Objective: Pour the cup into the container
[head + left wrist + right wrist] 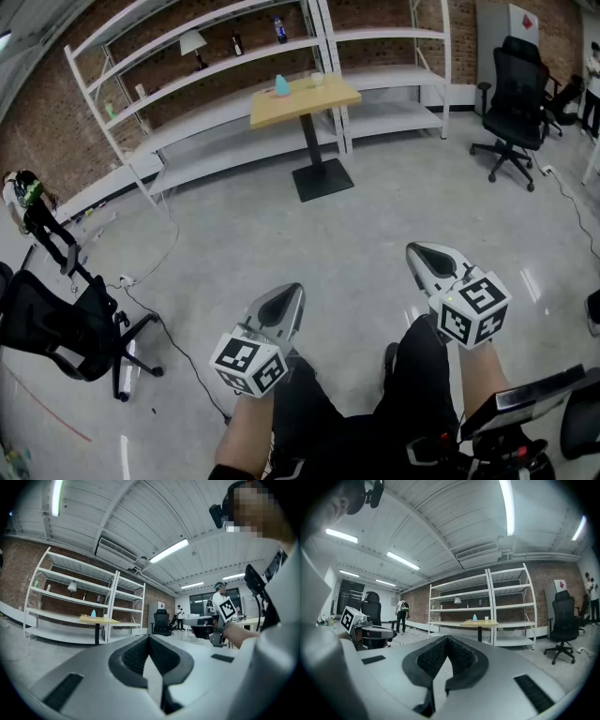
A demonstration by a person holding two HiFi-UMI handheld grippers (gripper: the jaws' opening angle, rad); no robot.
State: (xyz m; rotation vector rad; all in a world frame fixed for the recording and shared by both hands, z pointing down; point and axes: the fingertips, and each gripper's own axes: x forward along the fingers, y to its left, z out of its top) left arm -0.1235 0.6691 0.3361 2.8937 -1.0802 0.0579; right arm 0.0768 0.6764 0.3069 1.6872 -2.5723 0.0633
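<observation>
Both claws pressed together, empty: left gripper (pixel 294 292); right gripper (pixel 420 251); table (pixel 337 94) w/ pale cup (pixel 318 80) stood well ahead, more in line w/ left.

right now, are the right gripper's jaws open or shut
Shut. In the right gripper view, the right gripper has its jaws closed tip to tip, with nothing between them.
</observation>
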